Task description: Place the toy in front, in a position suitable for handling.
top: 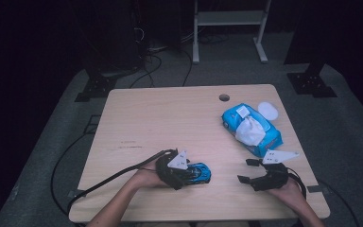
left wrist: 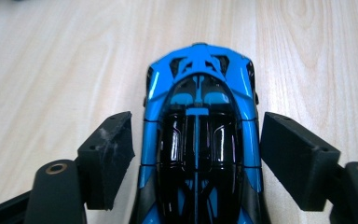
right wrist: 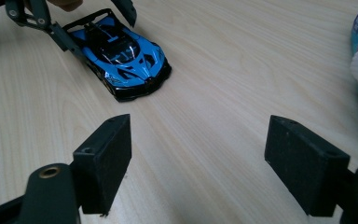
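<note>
Nearest us, two forearms come in over the front edge of the worktop [top: 137, 118], each hand carrying a claw. Our left claw [top: 194, 174] sits at the front centre, straddling the rear half of a blue and black toy car [top: 199, 172]. In the left gripper view the car [left wrist: 200, 140] lies between the two black pads [left wrist: 109, 156], roof up and nose pointing away. There's a thin gap on each side, so the jaws stand apart and aren't pressing on the body. The car's wheels rest on the light wood.

Our right claw [top: 247, 171] is at the front right, well apart from the car. Its jaws are spread wide with bare wood between them. From the right gripper view we see the toy car [right wrist: 123, 56] farther off, nose toward this camera, with the left claw [right wrist: 74, 16] around its tail.

Further back on the right lies a blue pack of wet wipes [top: 251, 128], flat on the worktop, flap open. A white wipe [top: 250, 130] bunches up out of its top opening. A round white lid-like disc [top: 267, 110] sits just beside the pack's far end; whether they touch we can't tell. Beyond that there's a small round hole [top: 224, 98] near the worktop's far edge. Behind the worktop we see grey floor, black cables and a white metal stand [top: 229, 28].
</note>
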